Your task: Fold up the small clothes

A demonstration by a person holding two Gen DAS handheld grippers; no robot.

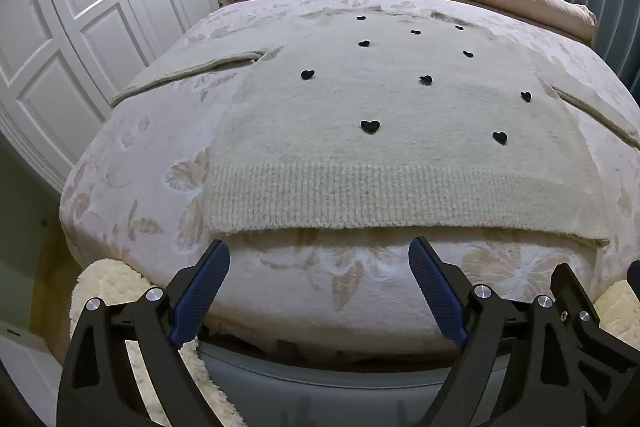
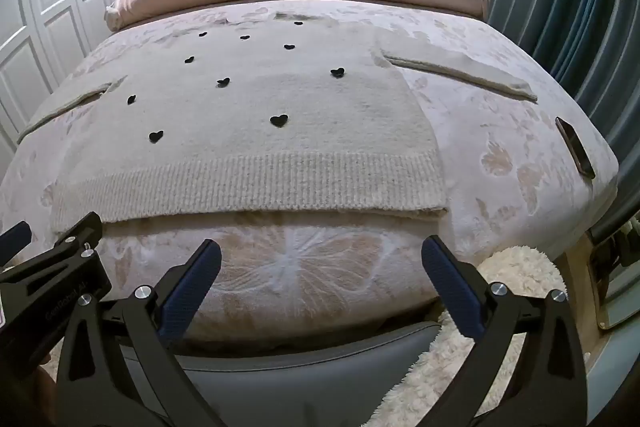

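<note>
Flat: sweater (image 1: pixel 380 107) on bed (image 1: pixel 132 163), hem nearest, collar far, sleeves outspread.

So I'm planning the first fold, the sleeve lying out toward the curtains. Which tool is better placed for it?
The right tool. That sleeve lies on its side of the sweater, while the left tool faces the hem's other half. Both are open, short of the hem.

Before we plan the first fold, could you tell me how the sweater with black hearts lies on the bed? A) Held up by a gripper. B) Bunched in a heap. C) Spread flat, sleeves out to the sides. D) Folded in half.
C: the sweater lies spread flat on the bed, its sleeve stretched sideways; both grippers are open, short of the hem.
</note>
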